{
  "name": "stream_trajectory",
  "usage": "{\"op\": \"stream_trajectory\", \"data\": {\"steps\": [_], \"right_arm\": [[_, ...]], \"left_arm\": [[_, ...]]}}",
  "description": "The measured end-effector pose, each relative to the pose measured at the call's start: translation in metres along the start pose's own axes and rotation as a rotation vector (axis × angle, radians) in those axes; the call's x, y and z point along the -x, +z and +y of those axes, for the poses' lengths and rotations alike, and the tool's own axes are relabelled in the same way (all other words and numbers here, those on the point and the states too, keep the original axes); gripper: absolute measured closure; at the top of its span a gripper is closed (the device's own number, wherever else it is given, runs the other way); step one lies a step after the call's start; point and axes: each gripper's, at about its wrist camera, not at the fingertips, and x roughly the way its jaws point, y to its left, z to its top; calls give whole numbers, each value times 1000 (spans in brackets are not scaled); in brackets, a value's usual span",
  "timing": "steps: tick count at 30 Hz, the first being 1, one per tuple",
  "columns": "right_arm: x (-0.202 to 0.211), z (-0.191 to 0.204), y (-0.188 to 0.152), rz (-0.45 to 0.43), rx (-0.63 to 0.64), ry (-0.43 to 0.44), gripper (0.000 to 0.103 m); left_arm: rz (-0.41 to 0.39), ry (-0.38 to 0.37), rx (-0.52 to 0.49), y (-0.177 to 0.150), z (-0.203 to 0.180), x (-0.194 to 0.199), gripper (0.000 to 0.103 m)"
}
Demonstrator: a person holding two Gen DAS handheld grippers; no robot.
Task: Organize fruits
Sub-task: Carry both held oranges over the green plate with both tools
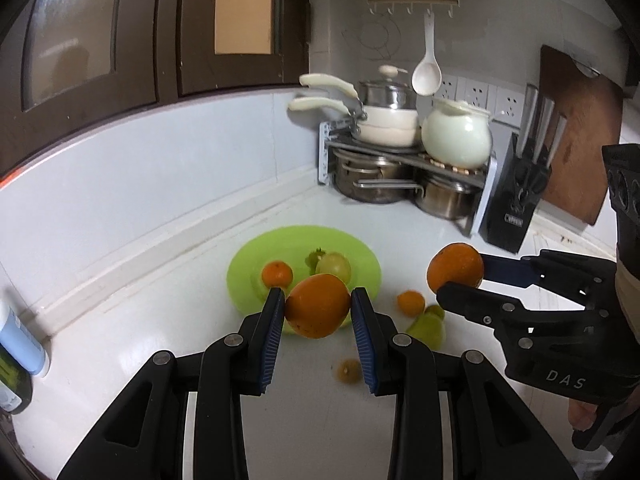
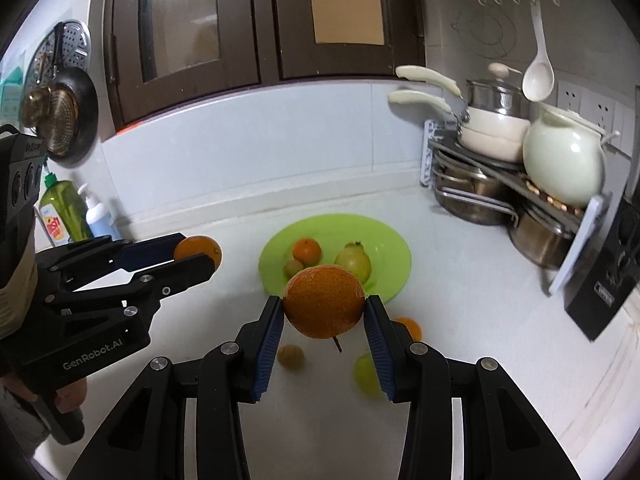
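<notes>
My left gripper (image 1: 318,306) is shut on a large orange (image 1: 316,306) and holds it above the near rim of the green plate (image 1: 256,256). My right gripper (image 2: 324,306) is shut on another large orange (image 2: 324,300), also in the air near the plate (image 2: 384,236). The plate holds a small tangerine (image 1: 277,273) (image 2: 307,250), a green pear (image 1: 333,266) (image 2: 354,262) and a small brownish fruit (image 2: 294,267). On the counter lie a tangerine (image 1: 411,303) (image 2: 412,328), a green fruit (image 1: 428,326) (image 2: 366,372) and a small brown fruit (image 1: 349,371) (image 2: 291,356).
A corner rack of pots and pans (image 1: 400,160) (image 2: 500,184) stands at the back, with a black knife block (image 1: 520,196) and wooden board (image 1: 576,132) to its right. Soap bottles (image 2: 68,212) stand at the left wall. A white ladle (image 1: 427,72) hangs above.
</notes>
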Motion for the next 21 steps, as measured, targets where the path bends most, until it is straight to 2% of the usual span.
{"op": "stream_trajectory", "data": {"steps": [10,21], "right_arm": [[-11,-15,33,-30,42,25,61],[-38,-30,65,-35,88,50,61]], "left_arm": [[-43,36,26,31,-1,-14,69],[-27,32,63,62,6,-47,69]]}}
